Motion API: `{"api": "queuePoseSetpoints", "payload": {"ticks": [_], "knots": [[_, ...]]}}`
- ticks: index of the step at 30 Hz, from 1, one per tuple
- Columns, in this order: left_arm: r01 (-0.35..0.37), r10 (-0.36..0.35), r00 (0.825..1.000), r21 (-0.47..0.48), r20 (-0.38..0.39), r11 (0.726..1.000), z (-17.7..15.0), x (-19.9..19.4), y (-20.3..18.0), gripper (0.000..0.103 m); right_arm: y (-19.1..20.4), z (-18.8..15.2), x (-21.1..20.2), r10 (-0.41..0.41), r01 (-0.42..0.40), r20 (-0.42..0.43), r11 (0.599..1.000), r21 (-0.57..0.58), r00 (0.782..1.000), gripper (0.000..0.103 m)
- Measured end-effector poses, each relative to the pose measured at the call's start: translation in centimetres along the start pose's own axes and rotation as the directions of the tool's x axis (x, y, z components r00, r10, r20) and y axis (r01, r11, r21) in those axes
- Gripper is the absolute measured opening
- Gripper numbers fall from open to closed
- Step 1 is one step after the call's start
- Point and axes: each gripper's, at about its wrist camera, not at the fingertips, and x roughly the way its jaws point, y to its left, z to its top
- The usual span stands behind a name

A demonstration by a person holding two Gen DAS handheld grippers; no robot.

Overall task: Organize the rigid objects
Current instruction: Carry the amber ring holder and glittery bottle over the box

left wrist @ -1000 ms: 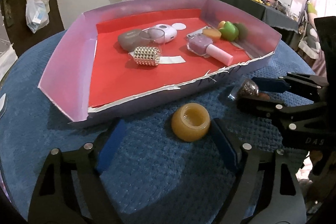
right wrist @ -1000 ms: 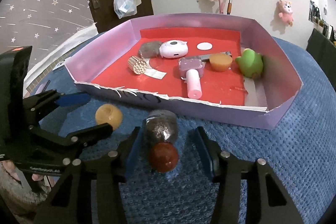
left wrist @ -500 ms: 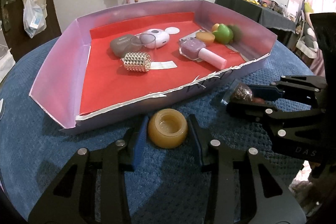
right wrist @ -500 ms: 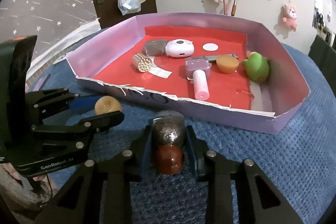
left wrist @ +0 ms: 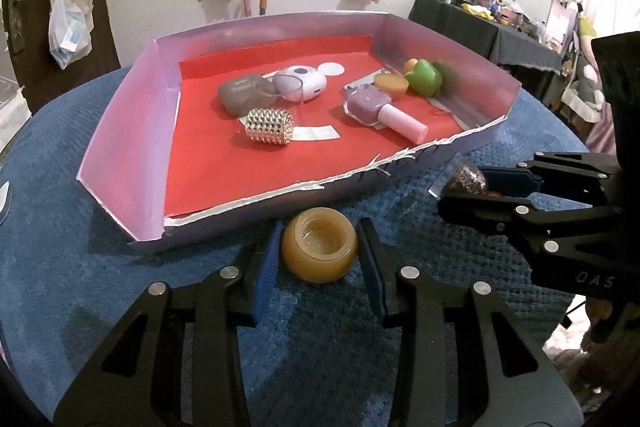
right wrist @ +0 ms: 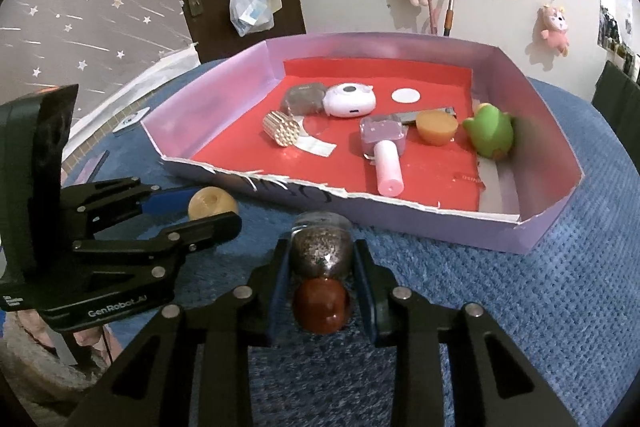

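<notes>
My left gripper (left wrist: 319, 251) is shut on a small amber jar (left wrist: 319, 249) that sits on the blue cloth just in front of the tray's torn front wall. From the right wrist that jar (right wrist: 212, 203) shows between the left gripper's (right wrist: 208, 206) blue pads. My right gripper (right wrist: 321, 277) is shut on a glitter bottle with a red-brown cap (right wrist: 321, 277), lying on the cloth with its cap toward the camera. In the left wrist view the bottle (left wrist: 467, 180) shows between the right gripper's fingers (left wrist: 472, 201). The lilac tray with a red floor (left wrist: 248, 163) lies beyond both.
Inside the tray (right wrist: 532, 131) lie a studded silver cylinder (left wrist: 269, 126), a grey pebble case (left wrist: 242, 93), a white round gadget (left wrist: 304, 83), a purple bottle with pink cap (left wrist: 384, 111), an amber cup (right wrist: 436, 127) and a green toy (right wrist: 490, 135). Blue cloth (right wrist: 520, 307) covers the round table.
Both grippers closed from open: the left onto the amber jar, the right onto the glitter bottle. Neither hand has shifted since then.
</notes>
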Motion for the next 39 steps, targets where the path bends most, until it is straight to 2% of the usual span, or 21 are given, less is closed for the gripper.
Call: {"api": "queuePoseSetpoints", "payload": {"ticks": [25, 39], "knots": [[0.025, -0.022, 0.995, -0.029, 0.096, 0.999, 1.4, -3.8, 0.5, 0.036, 0.7, 1.2, -3.6, 0.060, -0.061, 0.062, 0.998, 0.001, 0.996, 0.033], [0.033, -0.030, 0.991, -0.022, 0.130, 0.999, 3.1, -4.3, 0.8, 0.036, 0.6, 2.7, -4.2, 0.072, -0.071, 0.087, 0.997, -0.008, 0.994, 0.033]]}}
